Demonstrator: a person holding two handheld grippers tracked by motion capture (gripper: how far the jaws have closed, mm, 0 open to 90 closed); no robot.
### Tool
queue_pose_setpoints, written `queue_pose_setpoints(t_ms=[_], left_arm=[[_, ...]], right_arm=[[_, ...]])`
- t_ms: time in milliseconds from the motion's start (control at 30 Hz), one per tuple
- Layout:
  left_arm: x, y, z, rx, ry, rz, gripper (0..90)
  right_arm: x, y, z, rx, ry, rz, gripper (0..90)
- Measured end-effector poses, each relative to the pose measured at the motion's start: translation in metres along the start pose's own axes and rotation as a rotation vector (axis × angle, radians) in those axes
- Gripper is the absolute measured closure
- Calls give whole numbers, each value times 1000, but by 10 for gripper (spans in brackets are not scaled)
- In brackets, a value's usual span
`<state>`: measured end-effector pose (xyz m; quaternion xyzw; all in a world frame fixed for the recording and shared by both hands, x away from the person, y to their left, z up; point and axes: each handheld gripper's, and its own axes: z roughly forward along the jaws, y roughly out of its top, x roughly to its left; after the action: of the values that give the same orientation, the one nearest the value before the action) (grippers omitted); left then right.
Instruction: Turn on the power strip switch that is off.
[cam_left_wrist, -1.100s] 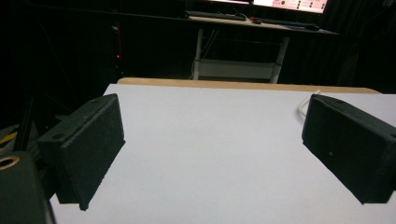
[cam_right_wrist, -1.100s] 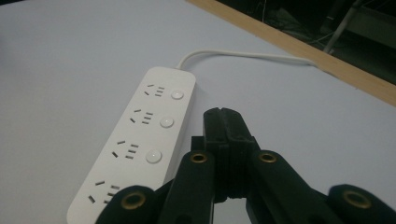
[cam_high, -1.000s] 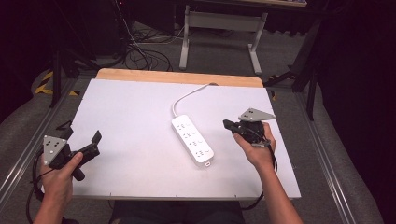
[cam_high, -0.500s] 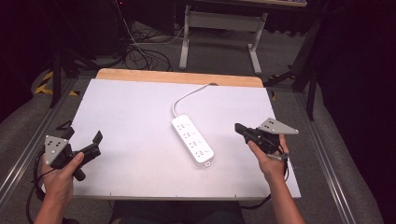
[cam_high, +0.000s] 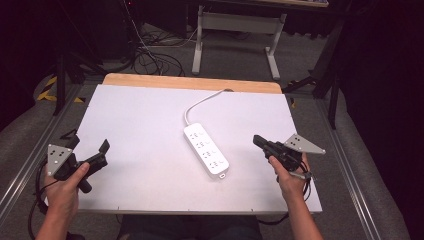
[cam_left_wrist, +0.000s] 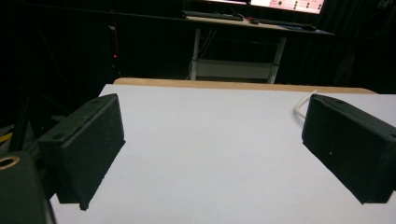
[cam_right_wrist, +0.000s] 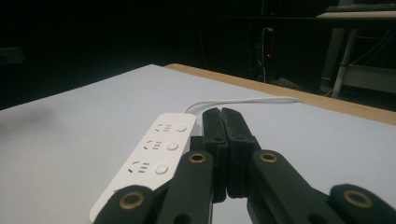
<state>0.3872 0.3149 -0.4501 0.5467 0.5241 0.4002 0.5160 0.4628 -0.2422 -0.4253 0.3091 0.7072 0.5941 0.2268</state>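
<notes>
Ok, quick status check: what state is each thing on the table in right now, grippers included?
Left gripper: jaws wide open, holding nothing, near the table's left edge.
Right gripper: jaws pressed shut, empty, just right of the power strip.
Power strip: lying flat mid-table, sockets up, nothing plugged in, untouched.
Power strip cable: loose, curving off toward the table's far edge.

Dim room; grey floor (cam_high: 235, 55), white-legged desk (cam_high: 235, 22) beyond table, cables (cam_high: 150, 57) on floor
</notes>
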Motion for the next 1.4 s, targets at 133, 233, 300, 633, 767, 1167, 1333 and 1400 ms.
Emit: queue_pose_setpoints(t_ms=[133,233,300,633,767,1167,1333,1400], left_arm=[[0,0,0,-1,-4,-3,63],[0,0,0,-2,-5,-7,63],[1,0,0,-5,-5,-6,63],[1,1,0,-6,-1,-7,77],[1,1,0,-10,3,-10,77],[1,1,0,-9,3,-9,77],[1,1,0,-9,3,-8,77],[1,1,0,-9,3,-8,76]], right_arm=[[2,-2,2,-9,-2,-18,883],[1,-2,-1,-18,-13,-19,871],[0,-3,-3,-22,-18,-7,861],[-5,-4,-6,-37,-35,10,757],[-5,-5,-5,-54,-40,14,692],[-8,-6,-2,-94,-57,26,427],[-9,-6,-2,-102,-64,28,360],[-10,-6,-2,-105,-62,21,332]])
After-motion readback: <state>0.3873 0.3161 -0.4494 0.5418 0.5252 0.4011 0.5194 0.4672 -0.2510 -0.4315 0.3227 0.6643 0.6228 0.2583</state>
